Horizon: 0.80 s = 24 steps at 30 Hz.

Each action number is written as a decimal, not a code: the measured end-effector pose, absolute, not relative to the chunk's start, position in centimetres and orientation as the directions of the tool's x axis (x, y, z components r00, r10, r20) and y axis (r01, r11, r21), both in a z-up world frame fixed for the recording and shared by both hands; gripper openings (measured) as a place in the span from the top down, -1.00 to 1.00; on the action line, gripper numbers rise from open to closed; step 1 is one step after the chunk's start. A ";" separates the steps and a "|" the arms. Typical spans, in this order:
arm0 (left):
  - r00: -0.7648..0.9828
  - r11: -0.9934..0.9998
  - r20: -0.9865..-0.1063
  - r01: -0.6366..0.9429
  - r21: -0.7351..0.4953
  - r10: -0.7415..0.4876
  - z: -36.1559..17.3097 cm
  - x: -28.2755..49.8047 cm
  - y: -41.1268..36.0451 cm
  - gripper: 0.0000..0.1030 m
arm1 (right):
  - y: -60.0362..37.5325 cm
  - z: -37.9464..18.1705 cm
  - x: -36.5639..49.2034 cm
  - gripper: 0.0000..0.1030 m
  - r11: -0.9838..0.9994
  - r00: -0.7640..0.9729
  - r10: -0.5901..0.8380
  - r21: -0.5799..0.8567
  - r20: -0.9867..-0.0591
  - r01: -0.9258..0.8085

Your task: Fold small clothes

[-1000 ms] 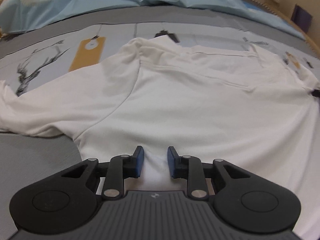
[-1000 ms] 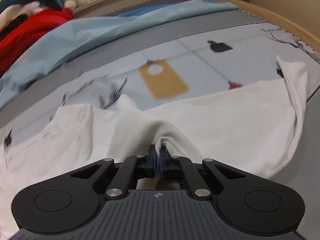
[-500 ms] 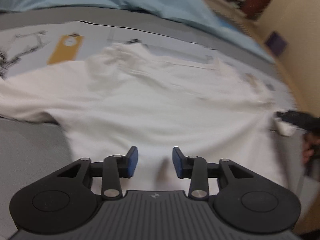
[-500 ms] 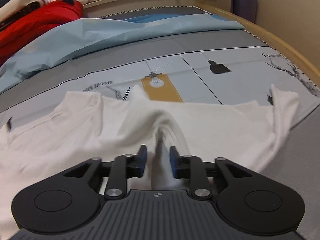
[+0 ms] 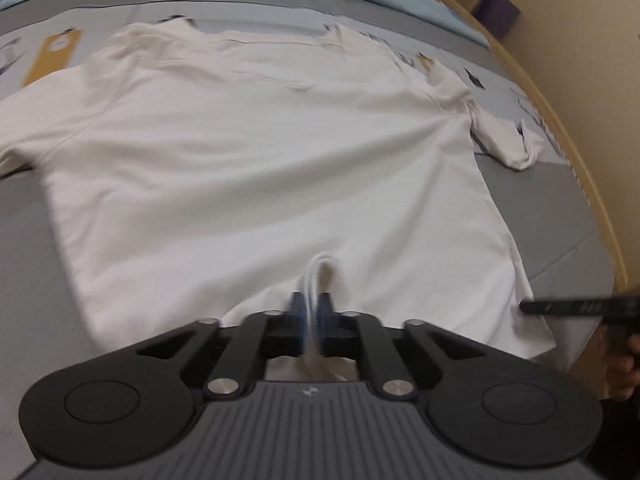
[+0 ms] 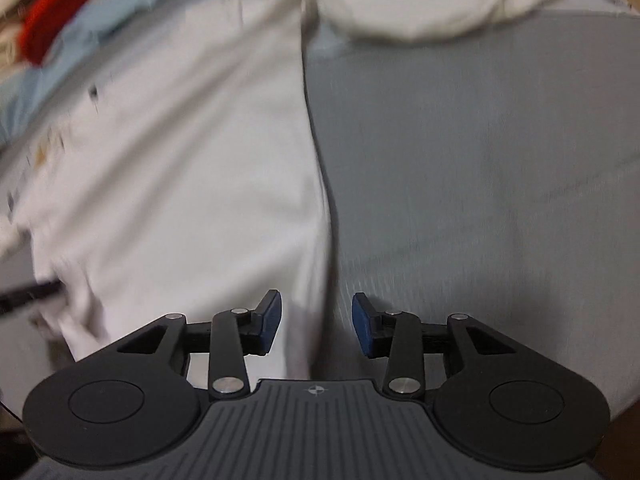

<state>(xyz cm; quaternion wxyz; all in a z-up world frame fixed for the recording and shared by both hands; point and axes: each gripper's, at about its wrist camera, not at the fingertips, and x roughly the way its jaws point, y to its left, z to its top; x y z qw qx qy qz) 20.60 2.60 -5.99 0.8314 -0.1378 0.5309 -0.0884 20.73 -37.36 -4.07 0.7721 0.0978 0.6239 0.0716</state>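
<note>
The left tool (image 5: 311, 312) has just pinched the white shirt's (image 5: 260, 160) hem while the right tool (image 6: 316, 324), now wide, has released, readying a fold.

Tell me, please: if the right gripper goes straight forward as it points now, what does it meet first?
Probably the white shirt's side edge, which runs between the open right gripper jaws; the picture is blurred and depth unclear.
</note>
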 end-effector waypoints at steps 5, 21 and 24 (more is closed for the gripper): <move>0.499 0.935 -0.815 -0.024 -0.354 -0.296 -2.2 15.7 6.9 0.93 | -35.8 -3.8 20.4 0.83 0.975 0.200 0.214 0.196 -0.956 -0.108; 0.348 0.936 -0.871 0.187 -0.297 -0.346 -1.6 4.8 9.6 0.50 | -42.0 -1.8 17.8 0.76 0.998 0.219 0.041 0.051 -0.975 0.040; 0.348 0.954 -0.889 0.063 -0.294 -0.297 -2.1 6.3 10.7 0.40 | -41.4 -2.2 17.8 0.57 0.998 0.208 0.048 0.056 -0.977 0.034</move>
